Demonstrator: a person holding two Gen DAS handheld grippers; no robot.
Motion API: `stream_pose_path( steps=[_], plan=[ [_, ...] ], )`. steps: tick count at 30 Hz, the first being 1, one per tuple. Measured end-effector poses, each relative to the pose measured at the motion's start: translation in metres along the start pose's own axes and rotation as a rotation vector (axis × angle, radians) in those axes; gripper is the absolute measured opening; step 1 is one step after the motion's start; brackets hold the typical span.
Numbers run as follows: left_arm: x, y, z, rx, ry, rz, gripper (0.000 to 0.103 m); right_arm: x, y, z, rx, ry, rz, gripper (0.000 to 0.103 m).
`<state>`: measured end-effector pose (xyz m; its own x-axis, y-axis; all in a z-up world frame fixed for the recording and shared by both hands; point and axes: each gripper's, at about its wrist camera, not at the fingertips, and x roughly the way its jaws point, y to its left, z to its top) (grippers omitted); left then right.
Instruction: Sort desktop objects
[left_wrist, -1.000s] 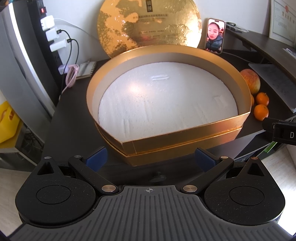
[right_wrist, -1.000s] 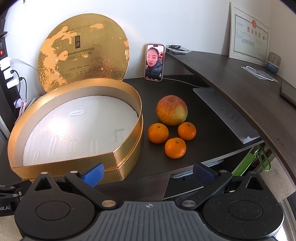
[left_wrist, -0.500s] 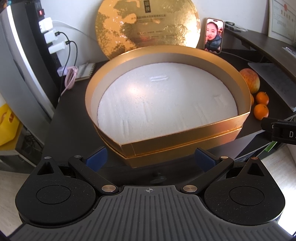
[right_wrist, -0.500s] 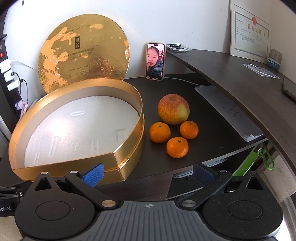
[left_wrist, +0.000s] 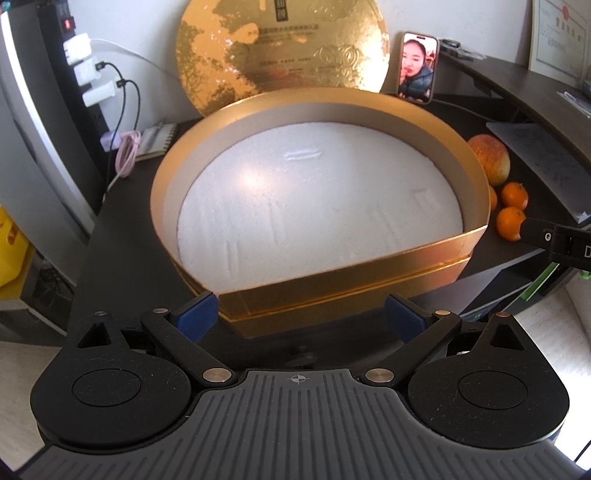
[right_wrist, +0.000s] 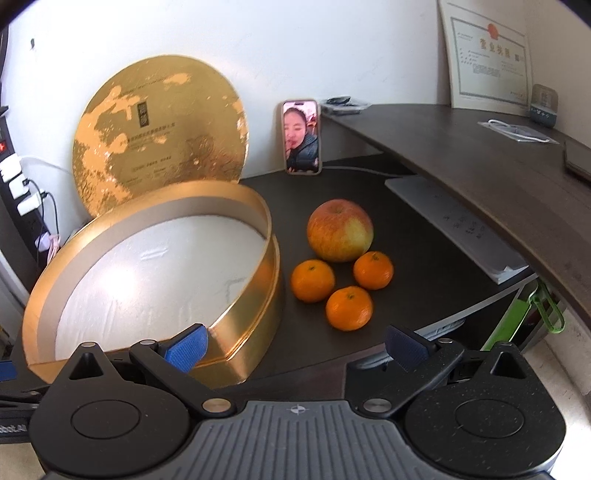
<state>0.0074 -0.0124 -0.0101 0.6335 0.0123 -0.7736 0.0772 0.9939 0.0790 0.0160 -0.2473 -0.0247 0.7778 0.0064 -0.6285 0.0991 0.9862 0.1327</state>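
A big round gold box (left_wrist: 369, 266) (right_wrist: 255, 295) with a white foam floor stands open on the dark desk (left_wrist: 122, 236). To its right lie an apple (right_wrist: 340, 230) (left_wrist: 491, 162) and three tangerines (right_wrist: 349, 308) (left_wrist: 509, 221). My left gripper (left_wrist: 299, 315) is open just before the box's near wall, holding nothing. Open and empty as well, my right gripper (right_wrist: 295, 349) hovers at the desk's front edge, short of the nearest tangerine. Part of the right gripper shows at the right edge of the left wrist view.
The box's gold lid (right_wrist: 159, 136) leans on the back wall. A phone (right_wrist: 302, 136) stands upright beside it. White papers (right_wrist: 454, 221) lie right of the fruit, under a raised curved shelf (right_wrist: 480, 158). Chargers and cables (left_wrist: 96, 81) hang at the left.
Both grippers have moved forward toward the desk; the box and the fruit look larger. The right gripper has turned a little to the right. Both stayed open.
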Motion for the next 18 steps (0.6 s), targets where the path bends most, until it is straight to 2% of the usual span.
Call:
stream_pose_path(
  steps=[3, 8, 12, 14, 16, 18],
  plan=[
    [0.002, -0.005, 0.004, 0.01, -0.013, -0.003, 0.101, 0.003, -0.008, -0.002, 0.014, -0.026, 0.004, 0.103],
    [-0.001, -0.007, 0.01, -0.006, -0.088, -0.021, 0.101, 0.004, -0.027, -0.007, 0.076, -0.144, 0.092, 0.103],
    [0.001, -0.02, 0.013, 0.069, -0.139, 0.013, 0.102, 0.01, -0.032, -0.007, 0.043, -0.139, 0.103, 0.103],
    [0.004, -0.024, 0.015, 0.077, -0.119, -0.006, 0.102, 0.013, -0.034, -0.007, 0.034, -0.14, 0.094, 0.103],
    [0.008, -0.023, 0.02, 0.034, -0.077, -0.065, 0.103, 0.02, -0.037, -0.005, 0.035, -0.121, 0.069, 0.103],
    [0.011, -0.023, 0.025, 0.014, -0.06, -0.089, 0.103, 0.027, -0.04, -0.002, 0.032, -0.101, 0.058, 0.102]
  ],
)
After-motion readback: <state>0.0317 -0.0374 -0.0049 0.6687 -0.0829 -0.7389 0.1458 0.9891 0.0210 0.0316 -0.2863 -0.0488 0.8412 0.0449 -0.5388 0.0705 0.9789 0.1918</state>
